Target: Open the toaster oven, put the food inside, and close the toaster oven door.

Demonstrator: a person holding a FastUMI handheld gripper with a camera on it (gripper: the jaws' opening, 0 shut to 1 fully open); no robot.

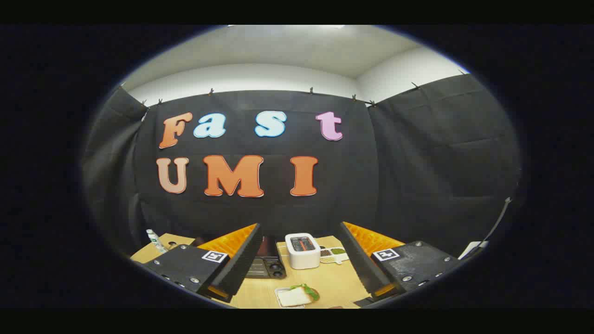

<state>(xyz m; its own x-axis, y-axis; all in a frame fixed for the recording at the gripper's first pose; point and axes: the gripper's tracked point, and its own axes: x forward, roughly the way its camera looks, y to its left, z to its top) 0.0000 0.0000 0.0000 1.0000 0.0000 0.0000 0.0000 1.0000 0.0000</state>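
In the gripper view, the hand-held gripper (297, 273) stands wide open above the wooden tabletop (332, 283), its two fingers spread far apart and holding nothing. Between them, low in the frame, a sandwich with green lettuce sits on a small tray (295, 297). Beyond it, beside the left finger, stands the dark toaster oven (267, 264), partly hidden. A white pop-up toaster (302, 250) stands at centre, with a small dish of condiments (335, 254) just to its right. A plastic bottle (155, 240) stands at the lower left.
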